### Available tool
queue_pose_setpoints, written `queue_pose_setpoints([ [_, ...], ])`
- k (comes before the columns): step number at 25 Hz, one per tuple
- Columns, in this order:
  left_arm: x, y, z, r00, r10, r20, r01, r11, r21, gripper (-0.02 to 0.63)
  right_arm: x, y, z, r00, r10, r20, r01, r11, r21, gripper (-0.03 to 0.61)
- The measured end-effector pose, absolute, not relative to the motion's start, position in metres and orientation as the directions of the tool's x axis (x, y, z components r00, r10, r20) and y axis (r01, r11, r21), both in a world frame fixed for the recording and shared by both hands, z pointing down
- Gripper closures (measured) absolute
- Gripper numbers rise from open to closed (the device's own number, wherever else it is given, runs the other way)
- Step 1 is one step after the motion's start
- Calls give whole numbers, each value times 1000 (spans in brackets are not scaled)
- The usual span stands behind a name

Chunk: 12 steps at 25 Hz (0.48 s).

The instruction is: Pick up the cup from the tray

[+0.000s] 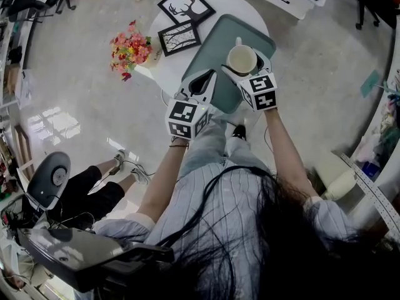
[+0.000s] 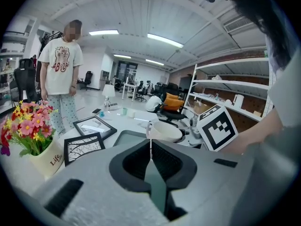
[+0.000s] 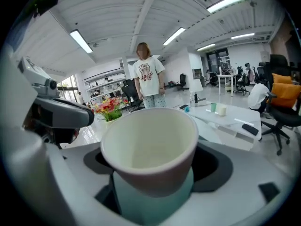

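Two claws are working at the green tray (image 1: 215,45) on the round white tabletop (image 1: 234,5). Right claw (image 1: 244,64) is gripping the cream cup (image 1: 241,59), with jaws pressing on its sides. The cup is sitting over the tray's middle and tilting slightly; base contact with the tray cannot be told. Left claw (image 1: 199,86) is holding its jaws together, empty, over the tray's near edge. Two framed pictures (image 1: 179,37) are lying just left of the tray, with a flower pot (image 1: 129,47) standing farther left.

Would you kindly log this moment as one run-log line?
right gripper: shut on cup | left gripper: jaws together, empty | cup: over tray
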State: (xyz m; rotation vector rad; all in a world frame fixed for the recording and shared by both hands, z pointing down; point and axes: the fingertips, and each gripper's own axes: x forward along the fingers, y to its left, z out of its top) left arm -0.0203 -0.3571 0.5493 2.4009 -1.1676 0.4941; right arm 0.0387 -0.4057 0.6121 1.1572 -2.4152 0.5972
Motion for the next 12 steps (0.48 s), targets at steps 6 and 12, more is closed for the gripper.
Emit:
queue_pose_setpoints([
  [6,-13,-344,536,585,-670,457,-805,-550,224,598,44,-380,579,-590,-638,495,-786,593,-172,143],
  [12,-10,-322,516,573,-703,421,-815,-542,205,598,52,-344,549,-595,-645,479,-785,593,-177,143],
])
